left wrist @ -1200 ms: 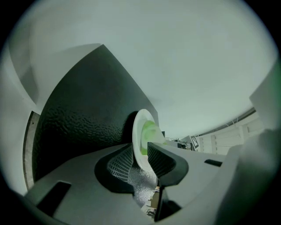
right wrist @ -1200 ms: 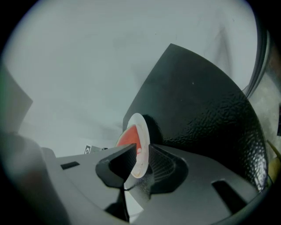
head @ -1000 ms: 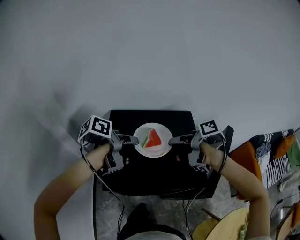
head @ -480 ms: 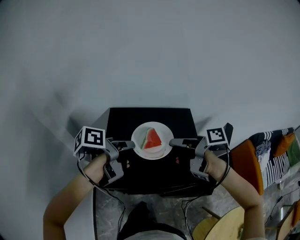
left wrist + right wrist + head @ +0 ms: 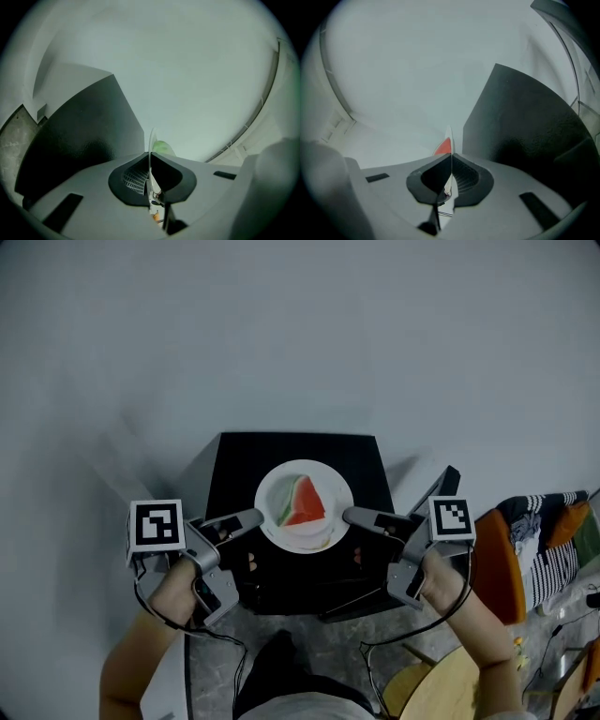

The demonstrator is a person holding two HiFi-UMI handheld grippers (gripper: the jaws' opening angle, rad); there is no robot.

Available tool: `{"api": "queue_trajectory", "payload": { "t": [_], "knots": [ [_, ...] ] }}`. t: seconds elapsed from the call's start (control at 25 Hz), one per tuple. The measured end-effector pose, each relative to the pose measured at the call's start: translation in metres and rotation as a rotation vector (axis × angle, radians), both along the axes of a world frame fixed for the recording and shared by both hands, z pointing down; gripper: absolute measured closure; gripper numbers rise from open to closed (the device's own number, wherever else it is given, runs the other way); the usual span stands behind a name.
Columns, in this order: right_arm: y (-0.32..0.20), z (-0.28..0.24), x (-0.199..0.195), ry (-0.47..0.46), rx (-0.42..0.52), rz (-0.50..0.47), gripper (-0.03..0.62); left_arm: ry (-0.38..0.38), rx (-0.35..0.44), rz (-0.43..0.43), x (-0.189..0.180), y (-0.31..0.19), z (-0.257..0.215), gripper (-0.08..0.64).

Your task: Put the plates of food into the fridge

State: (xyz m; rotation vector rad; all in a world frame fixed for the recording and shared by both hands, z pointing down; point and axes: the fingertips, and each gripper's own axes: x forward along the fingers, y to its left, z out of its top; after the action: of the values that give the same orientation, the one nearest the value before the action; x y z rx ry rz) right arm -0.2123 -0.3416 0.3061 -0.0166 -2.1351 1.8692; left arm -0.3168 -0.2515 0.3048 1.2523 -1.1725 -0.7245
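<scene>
Left gripper [image 5: 251,518] and right gripper [image 5: 352,515] each pinch the rim of the round white plate [image 5: 319,534]. Uneven tilt could spill its red watermelon wedge [image 5: 302,504]

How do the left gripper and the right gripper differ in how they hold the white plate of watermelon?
The left gripper pinches the round white plate's left rim, the right gripper its right rim. Past the left gripper's jaws the watermelon slice's green rind shows; past the right gripper's, its red flesh. Both are shut on the plate.
</scene>
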Motion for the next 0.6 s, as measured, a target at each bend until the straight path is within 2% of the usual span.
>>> {"api": "queue_trajectory", "payload": {
  "t": [0.24, 0.6],
  "knots": [
    [-0.0013, -0.0014, 0.0003, -0.017, 0.028, 0.018, 0.575, -0.005, 0.019, 0.001, -0.0026, -0.0017, -0.0006, 0.54],
    [-0.0026, 0.0026, 0.0007, -0.03, 0.002, 0.033, 0.575, 0.006, 0.025, -0.004, -0.0011, -0.0015, -0.0007, 0.54]
  ]
}}
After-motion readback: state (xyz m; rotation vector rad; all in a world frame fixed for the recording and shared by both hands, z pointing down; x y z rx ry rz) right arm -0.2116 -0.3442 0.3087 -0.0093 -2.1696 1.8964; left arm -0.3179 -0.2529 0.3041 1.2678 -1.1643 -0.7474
